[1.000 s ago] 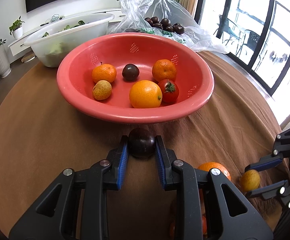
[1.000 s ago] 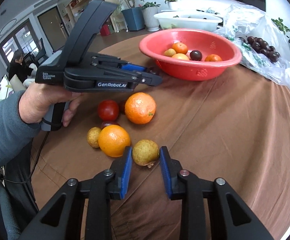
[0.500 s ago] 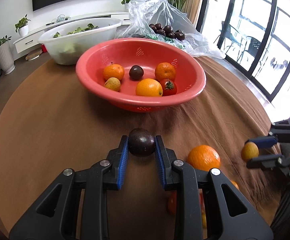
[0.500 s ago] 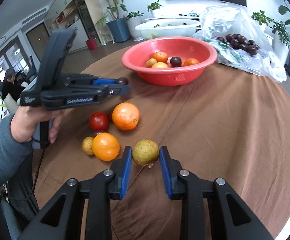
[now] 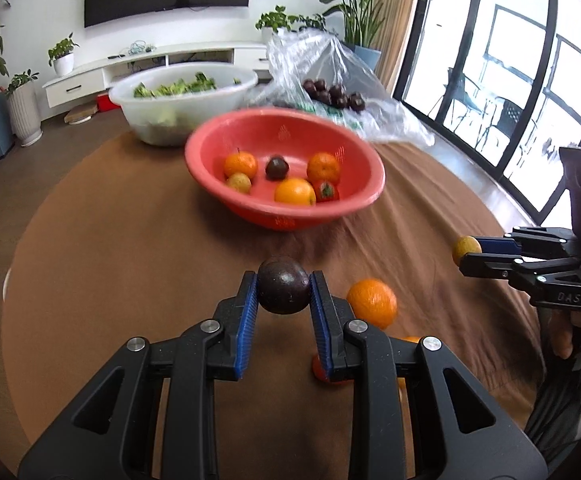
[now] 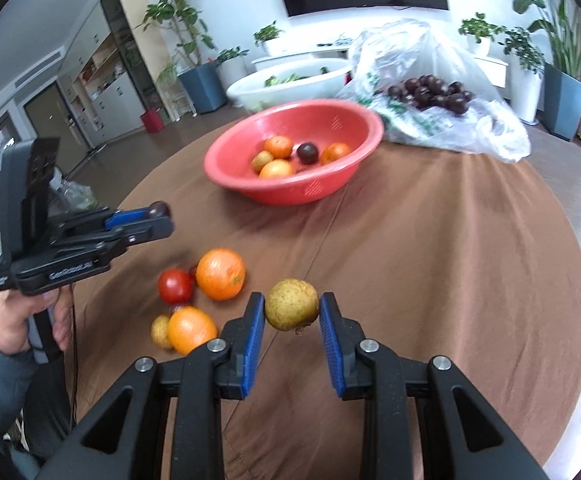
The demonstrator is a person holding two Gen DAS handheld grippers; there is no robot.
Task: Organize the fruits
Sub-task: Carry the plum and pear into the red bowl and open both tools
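Our left gripper [image 5: 283,289] was clamped on a dark plum [image 5: 283,286], its blue pads [image 5: 247,309] pressed to both sides of the round, dull purple-brown skin. Our right gripper [image 6: 291,309] pinched a yellow-green fruit [image 6: 291,304], speckled, with a small brown stub below; what kind of fruit it was we could not tell. Both were held in the air above the brown cloth of the table [image 6: 450,272].

Below the left fingers, near the table's near edge, lay an orange [image 5: 371,303]; the gripper's frame hid most of a red fruit [image 5: 318,370] and another orange piece behind it. The right wrist view showed that cluster better: two oranges [image 6: 220,274], a tomato [image 6: 175,285], a small yellow fruit [image 6: 160,332] half hidden by the nearer orange, and something dark tucked between them.

Toward the table's far side sat the red bowl [image 5: 250,136], blurred, holding three oranges, a plum, a yellowish fruit and a tomato. Beyond it, at the far edge, stood a white basin [image 5: 182,120] of greens and a clear bag [image 5: 330,68] with more plums. The person's hand [image 6: 26,324] and grey sleeve were cut off at the frame's edge.
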